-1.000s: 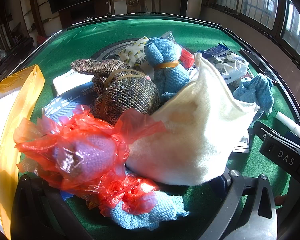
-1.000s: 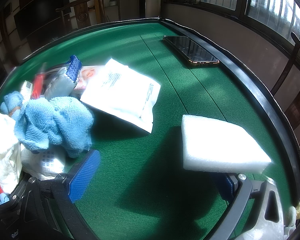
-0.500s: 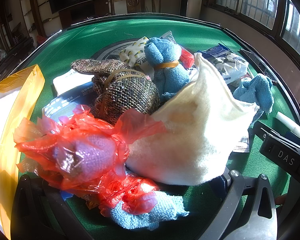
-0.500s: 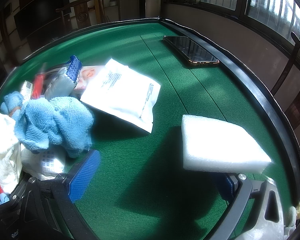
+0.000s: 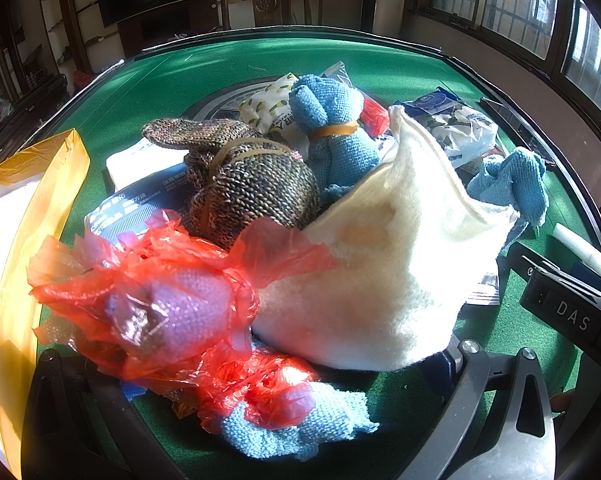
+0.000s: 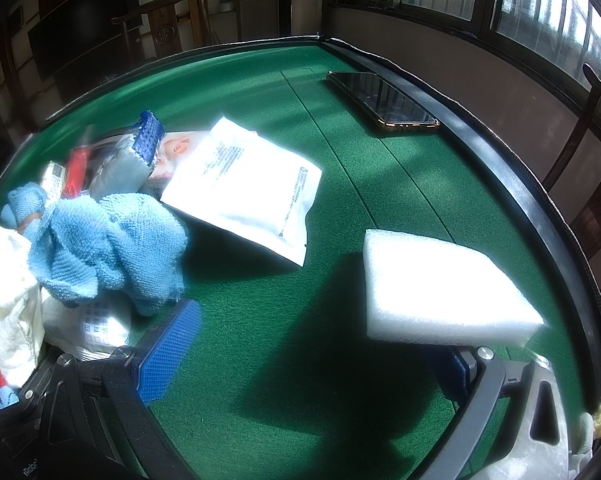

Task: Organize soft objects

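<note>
In the left wrist view a heap of soft things lies on the green table (image 5: 220, 64). It holds a red plastic bag (image 5: 168, 300) around a purple knit, a cream cloth (image 5: 392, 256), a brown knit bundle (image 5: 252, 184), a blue knit toy (image 5: 336, 136) and a light blue knit (image 5: 300, 428). My left gripper (image 5: 268, 412) is open, its fingers wide apart around the near end of the heap. In the right wrist view my right gripper (image 6: 312, 364) is open over bare felt. A white foam block (image 6: 440, 284) lies over its right finger; a blue towel (image 6: 108, 240) sits left.
A yellow-lined box (image 5: 24, 208) stands at the left. White packets (image 6: 248, 184) and a phone (image 6: 384, 100) lie farther back, near the table's raised black rim (image 6: 520, 184). A black part marked DAS (image 5: 568, 312) shows at the right of the left view.
</note>
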Demonstrator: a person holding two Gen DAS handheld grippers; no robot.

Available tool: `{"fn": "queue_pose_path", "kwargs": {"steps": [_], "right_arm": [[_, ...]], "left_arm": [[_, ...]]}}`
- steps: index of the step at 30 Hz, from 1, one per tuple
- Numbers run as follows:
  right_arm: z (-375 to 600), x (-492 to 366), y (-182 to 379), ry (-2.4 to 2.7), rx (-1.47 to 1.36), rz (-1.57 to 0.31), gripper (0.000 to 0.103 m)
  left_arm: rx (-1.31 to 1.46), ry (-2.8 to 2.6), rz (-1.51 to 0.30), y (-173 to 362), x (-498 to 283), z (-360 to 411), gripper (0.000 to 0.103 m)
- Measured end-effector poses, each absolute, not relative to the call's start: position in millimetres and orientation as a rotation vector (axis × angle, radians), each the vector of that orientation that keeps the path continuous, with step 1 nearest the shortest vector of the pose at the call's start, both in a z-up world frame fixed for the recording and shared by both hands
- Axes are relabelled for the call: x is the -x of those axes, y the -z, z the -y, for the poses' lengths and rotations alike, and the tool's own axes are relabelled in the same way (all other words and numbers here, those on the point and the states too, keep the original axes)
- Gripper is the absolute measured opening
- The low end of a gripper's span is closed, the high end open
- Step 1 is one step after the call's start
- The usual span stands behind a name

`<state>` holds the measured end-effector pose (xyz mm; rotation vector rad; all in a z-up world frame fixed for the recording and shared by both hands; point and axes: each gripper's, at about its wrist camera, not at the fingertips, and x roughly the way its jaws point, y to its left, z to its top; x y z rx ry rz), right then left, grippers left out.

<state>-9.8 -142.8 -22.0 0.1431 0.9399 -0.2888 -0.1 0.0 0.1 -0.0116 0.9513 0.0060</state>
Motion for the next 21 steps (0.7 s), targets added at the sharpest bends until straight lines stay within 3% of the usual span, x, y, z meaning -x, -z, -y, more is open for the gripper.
{"fn": "queue_pose_path", "kwargs": {"steps": [21], "right_arm": [[128,37,15,0.273,-0.138,-0.945,0.102]], "left_arm": [[0.014,-0.010,-0.951,2,20,0,0.103]]}}
